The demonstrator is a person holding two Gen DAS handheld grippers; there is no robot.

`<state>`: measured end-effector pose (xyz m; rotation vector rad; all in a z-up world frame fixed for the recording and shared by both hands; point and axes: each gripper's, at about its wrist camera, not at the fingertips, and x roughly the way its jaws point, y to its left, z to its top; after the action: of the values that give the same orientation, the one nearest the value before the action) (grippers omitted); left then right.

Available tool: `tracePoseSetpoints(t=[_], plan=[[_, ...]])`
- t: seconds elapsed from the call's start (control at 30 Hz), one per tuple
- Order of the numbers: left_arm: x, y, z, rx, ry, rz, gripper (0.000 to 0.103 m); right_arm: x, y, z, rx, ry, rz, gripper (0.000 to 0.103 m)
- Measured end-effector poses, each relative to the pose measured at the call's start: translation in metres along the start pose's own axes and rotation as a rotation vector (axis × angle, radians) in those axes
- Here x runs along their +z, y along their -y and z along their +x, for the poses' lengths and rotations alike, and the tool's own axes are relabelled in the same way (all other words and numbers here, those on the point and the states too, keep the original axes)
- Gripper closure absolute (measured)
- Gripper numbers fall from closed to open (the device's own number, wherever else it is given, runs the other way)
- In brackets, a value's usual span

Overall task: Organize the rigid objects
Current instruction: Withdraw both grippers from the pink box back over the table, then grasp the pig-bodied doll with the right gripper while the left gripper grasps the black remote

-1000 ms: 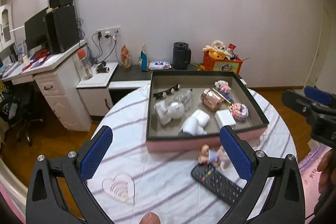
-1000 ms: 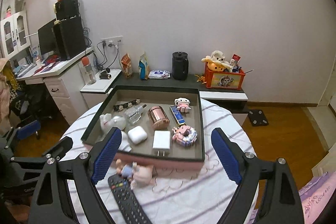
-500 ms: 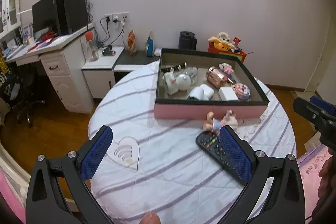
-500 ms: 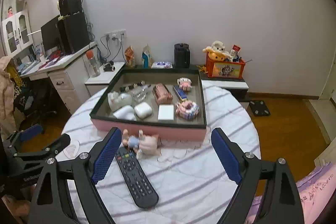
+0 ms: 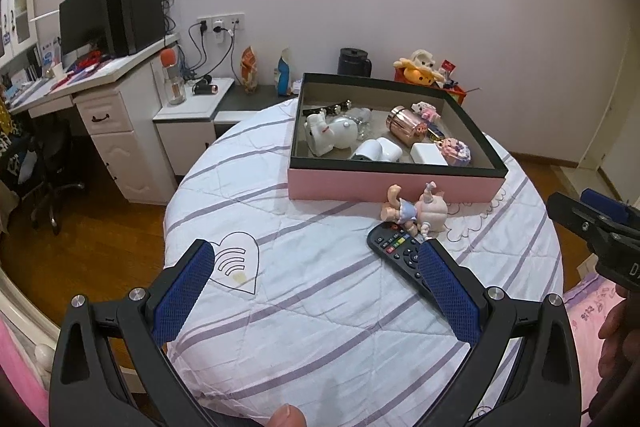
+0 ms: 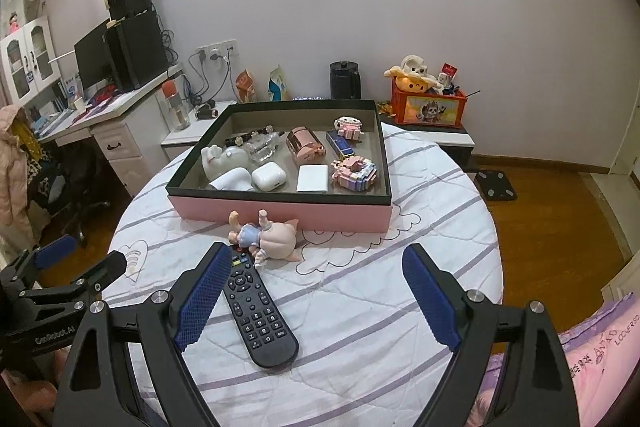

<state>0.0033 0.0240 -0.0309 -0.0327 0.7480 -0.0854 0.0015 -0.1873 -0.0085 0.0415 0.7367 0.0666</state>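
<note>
Your right hand-held gripper [image 6: 316,291] hangs spread wide with nothing between its pads, and your left hand-held gripper [image 5: 314,289] is just as wide and empty. Over the last second both have pulled back and sunk: the pink tray [image 6: 280,213], which filled the middle of each view, now sits higher and smaller, and the striped counter [image 6: 360,307] fills the lower half.

That brings the two strays into reach — the black remote control [image 6: 256,311] lies at the lower centre of the right view, beside that gripper's left pad, and the little doll [image 6: 266,237] lies on its side just above it, against the tray's pink front wall. Inside the tray the earbud case [image 6: 269,177], the white charger [image 6: 313,178] and the rest lie sorted. Likely next: the remote or the doll.
</note>
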Motion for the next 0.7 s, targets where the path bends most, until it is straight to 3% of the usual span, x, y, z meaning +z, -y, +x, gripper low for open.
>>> tracePoseSetpoints(t=[0.27, 0.7], plan=[[-0.003, -0.001, 0.008, 0.005, -0.025, -0.001, 0.000, -0.008, 0.003, 0.020, 0.013, -0.058, 0.015, 0.014], [-0.011, -0.005, 0.043, 0.023, -0.093, -0.006, 0.000, -0.007, -0.007, 0.099, 0.076, -0.196, 0.034, 0.014]])
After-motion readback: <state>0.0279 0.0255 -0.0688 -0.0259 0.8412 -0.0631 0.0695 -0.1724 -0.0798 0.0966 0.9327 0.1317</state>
